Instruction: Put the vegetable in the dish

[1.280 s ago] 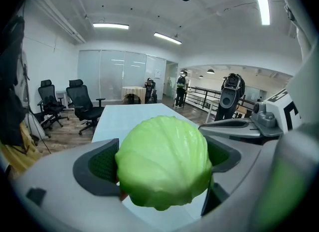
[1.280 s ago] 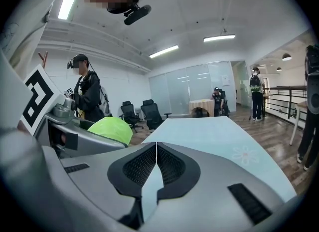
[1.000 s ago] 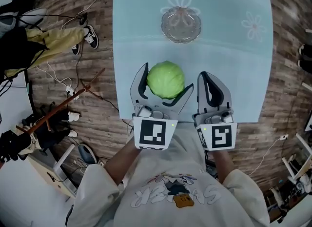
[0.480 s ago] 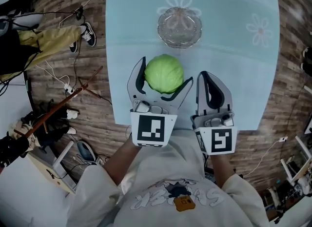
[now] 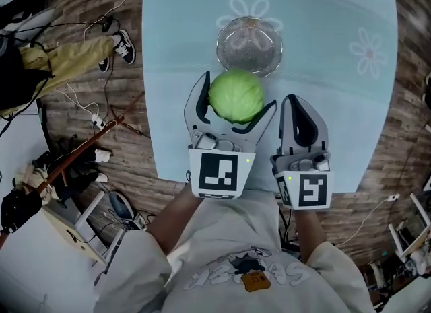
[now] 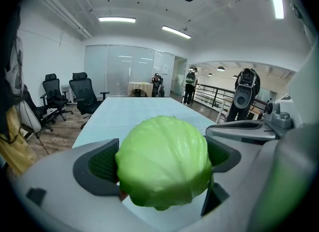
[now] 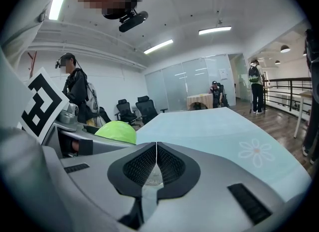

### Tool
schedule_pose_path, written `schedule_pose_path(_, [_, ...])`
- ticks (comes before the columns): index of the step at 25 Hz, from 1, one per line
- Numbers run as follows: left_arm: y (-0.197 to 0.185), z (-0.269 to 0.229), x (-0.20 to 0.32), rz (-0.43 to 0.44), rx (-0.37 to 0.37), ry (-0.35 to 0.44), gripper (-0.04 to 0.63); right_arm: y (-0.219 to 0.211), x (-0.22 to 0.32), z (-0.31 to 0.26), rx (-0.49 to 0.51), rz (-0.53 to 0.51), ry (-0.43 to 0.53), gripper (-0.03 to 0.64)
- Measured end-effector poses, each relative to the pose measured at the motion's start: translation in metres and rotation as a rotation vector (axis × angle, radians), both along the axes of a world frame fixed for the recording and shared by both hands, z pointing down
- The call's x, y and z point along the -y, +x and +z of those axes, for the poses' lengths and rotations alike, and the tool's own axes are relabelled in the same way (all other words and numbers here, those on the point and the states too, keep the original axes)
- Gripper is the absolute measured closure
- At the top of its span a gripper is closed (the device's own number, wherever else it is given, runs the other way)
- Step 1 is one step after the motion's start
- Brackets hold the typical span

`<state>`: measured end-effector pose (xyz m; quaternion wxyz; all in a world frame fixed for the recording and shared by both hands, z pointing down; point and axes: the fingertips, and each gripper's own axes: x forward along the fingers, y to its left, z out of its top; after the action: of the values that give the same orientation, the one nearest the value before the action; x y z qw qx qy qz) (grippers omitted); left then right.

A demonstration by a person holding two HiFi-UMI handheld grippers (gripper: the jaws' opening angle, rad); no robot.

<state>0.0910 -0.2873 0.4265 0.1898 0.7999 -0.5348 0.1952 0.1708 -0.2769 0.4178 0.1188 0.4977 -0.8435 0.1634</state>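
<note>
A round green cabbage [image 5: 236,95] is held between the jaws of my left gripper [image 5: 235,97], lifted over the pale blue table [image 5: 337,83]. In the left gripper view the cabbage [image 6: 163,167] fills the gap between both pads. Just beyond it stands a clear glass dish [image 5: 249,46] with nothing in it, its near rim partly hidden by the cabbage. My right gripper [image 5: 300,103] hovers beside the left one, jaws pressed together and holding nothing. In the right gripper view the cabbage [image 7: 117,132] peeks out at the left.
The table carries white flower prints [image 5: 369,50]. Cables [image 5: 87,110], a wooden stick [image 5: 81,150] and a seated person's legs [image 5: 60,56] lie on the wood floor at the left. Office chairs [image 6: 75,94] and standing people [image 6: 192,84] are far behind the table.
My left gripper has carried the cabbage forward, so it now sits right at the dish's near rim. The right gripper has stayed level beside it.
</note>
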Motion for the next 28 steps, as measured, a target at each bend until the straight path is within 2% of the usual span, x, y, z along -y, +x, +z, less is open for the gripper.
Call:
schedule_pose_path(5, [0.009,0.022,0.019,0.05,0.038,0.026,0.06,0.001,0.013,0.018,0.008,-0.013,-0.008,0.594])
schedule_pose_path(16, [0.024,0.06,0.053,0.029,0.055,-0.001,0.06,0.013,0.041,0.046,0.016,-0.037,-0.012,0.594])
schedule_pose_path(23, [0.021,0.08,0.073,0.003,0.066,-0.012,0.061,0.014,0.052,0.063,0.017,-0.036,-0.038,0.594])
schedule_pose_path(28, [0.021,0.093,0.086,0.016,0.082,-0.026,0.06,0.009,0.053,0.073,0.017,-0.044,-0.063,0.594])
